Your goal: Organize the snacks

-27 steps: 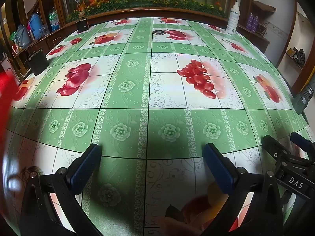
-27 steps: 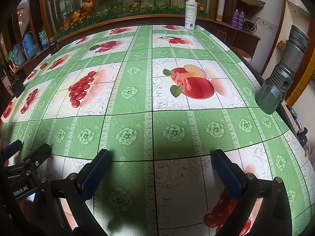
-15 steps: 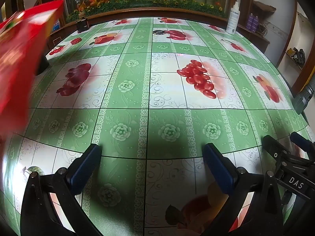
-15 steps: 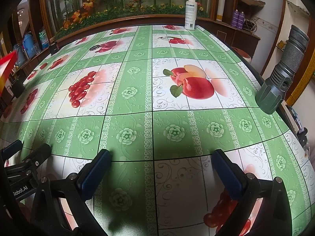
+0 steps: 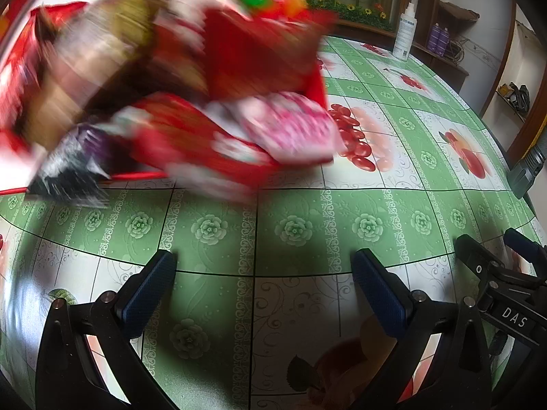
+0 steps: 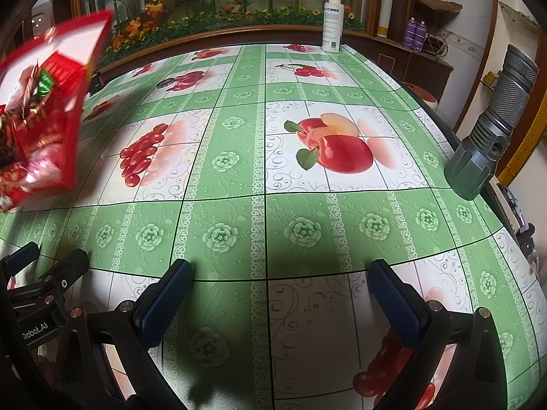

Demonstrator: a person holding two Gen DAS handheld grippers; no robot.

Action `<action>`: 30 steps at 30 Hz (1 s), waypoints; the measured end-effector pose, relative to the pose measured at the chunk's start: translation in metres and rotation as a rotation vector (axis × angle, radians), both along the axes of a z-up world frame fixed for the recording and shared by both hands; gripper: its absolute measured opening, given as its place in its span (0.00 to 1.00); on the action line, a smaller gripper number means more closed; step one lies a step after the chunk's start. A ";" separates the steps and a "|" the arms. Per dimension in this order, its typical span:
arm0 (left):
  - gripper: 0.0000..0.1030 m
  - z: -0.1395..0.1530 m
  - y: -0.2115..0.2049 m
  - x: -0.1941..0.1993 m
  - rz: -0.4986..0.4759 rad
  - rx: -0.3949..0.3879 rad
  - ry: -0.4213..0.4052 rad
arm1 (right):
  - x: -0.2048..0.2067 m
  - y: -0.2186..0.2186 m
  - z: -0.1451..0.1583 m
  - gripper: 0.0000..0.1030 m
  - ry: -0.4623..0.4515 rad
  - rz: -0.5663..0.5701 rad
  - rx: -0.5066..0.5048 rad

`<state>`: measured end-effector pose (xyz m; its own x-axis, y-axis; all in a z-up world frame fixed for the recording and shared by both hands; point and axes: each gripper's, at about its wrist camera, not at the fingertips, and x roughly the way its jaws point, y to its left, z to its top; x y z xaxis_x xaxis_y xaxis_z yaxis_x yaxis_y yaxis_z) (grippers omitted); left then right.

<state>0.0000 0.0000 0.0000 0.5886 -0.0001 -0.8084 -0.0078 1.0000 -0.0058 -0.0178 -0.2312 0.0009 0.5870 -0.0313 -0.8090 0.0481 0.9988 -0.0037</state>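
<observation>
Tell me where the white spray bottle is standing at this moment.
The white spray bottle stands upright at the table's far edge, right of centre in the right wrist view, before the flower display.

A blurred red box (image 5: 191, 68) tipped over the tablecloth (image 5: 294, 229), with packets (image 5: 287, 130) sliding from it, fills the space ahead and left of the left gripper (image 5: 263, 273). Right of the box the cloth lies bare as far as the flashlight (image 6: 492, 130) at the right edge. Far behind the box, a spray bottle (image 6: 332, 20) stands at the back edge. Bare cloth stretches ahead of the right gripper (image 6: 280, 280).
</observation>
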 end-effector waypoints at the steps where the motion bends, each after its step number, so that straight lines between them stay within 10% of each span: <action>1: 1.00 0.000 0.000 0.000 0.000 0.000 0.000 | 0.000 0.000 0.000 1.00 0.000 0.000 0.000; 30: 1.00 -0.002 0.001 0.002 -0.003 0.000 0.000 | 0.004 0.000 0.000 1.00 0.001 0.009 0.001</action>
